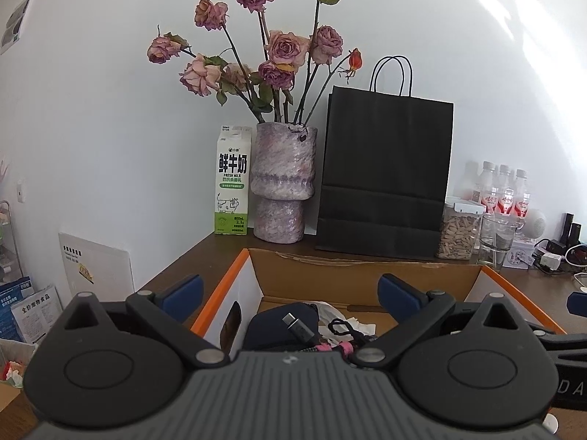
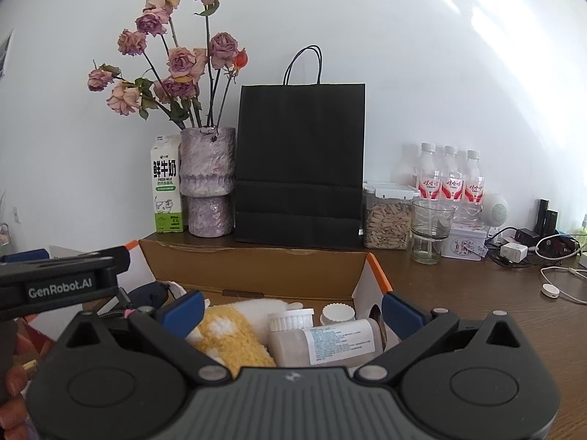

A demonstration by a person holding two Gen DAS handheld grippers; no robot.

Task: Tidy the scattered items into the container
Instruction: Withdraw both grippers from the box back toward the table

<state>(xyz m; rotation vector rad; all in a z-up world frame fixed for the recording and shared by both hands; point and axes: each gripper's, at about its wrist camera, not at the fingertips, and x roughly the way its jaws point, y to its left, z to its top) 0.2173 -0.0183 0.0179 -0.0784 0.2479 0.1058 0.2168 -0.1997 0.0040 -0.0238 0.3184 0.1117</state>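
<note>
Basically both grippers, left gripper (image 1: 290,295) and right gripper (image 2: 293,310), hover over the cardboard box (image 2: 256,267), fingers apart, empty. Bottle (image 2: 323,341), yellow sock (image 2: 231,341) already inside; check the table beside it.

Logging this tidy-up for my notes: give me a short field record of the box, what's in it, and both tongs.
container: open cardboard box with orange edges, on a brown table
contents, right view: yellow knit item, lying bottle with white cap, another white cap
contents, left view: dark pouch, cable plug, black cord
left tongs: open, empty, over the box
right tongs: open, empty, over the box
behind box: black paper bag, vase, milk carton
</note>
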